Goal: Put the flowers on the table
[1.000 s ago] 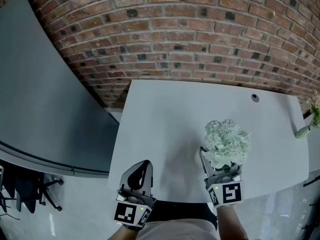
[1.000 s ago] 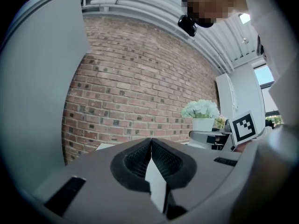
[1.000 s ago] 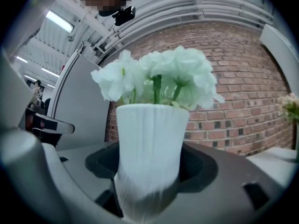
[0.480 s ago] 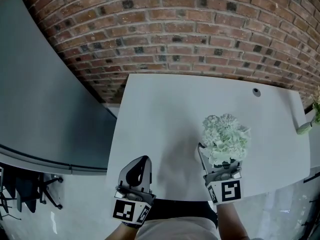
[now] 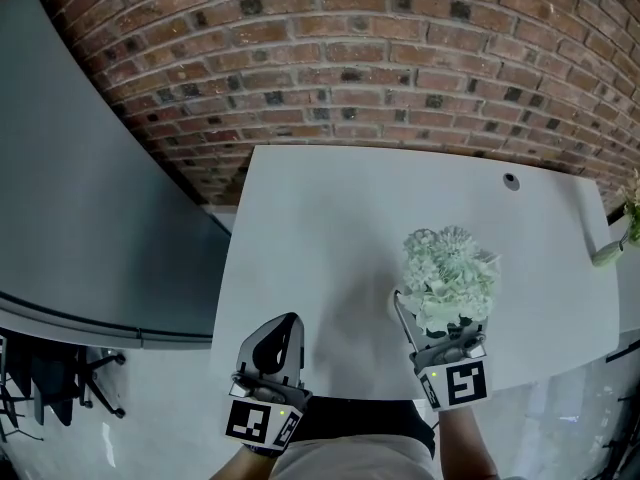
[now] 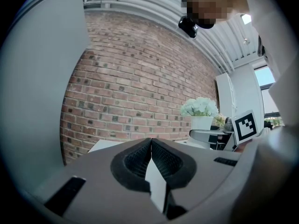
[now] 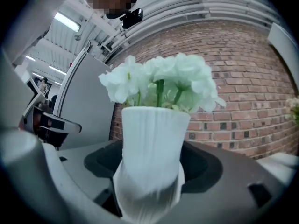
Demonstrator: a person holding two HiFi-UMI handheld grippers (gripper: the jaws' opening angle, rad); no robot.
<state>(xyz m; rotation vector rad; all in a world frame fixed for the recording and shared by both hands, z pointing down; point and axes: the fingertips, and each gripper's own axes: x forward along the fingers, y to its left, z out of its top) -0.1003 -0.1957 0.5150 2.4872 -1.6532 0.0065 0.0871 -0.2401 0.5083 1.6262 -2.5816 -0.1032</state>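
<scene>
Almost nothing has shifted: the right hand-held gripper (image 5: 443,336) stays clamped on the white vase (image 7: 150,148) of flowers (image 5: 450,271), upright between its jaws over the table (image 5: 320,218). The left hand-held gripper (image 5: 280,343) is closed and empty. Lower the vase straight, and release only once its base sits flat.

Quick count: two grippers, a left gripper (image 5: 288,320) and a right gripper (image 5: 441,324). One white ribbed vase (image 7: 152,139) sits between the right one's jaws, with one bunch of pale flowers (image 5: 450,266) in it. One white table (image 5: 330,218) under both tools. One small round grommet hole (image 5: 511,180) well ahead of the right gripper. One more plant (image 5: 630,223) far off to its right.
</scene>
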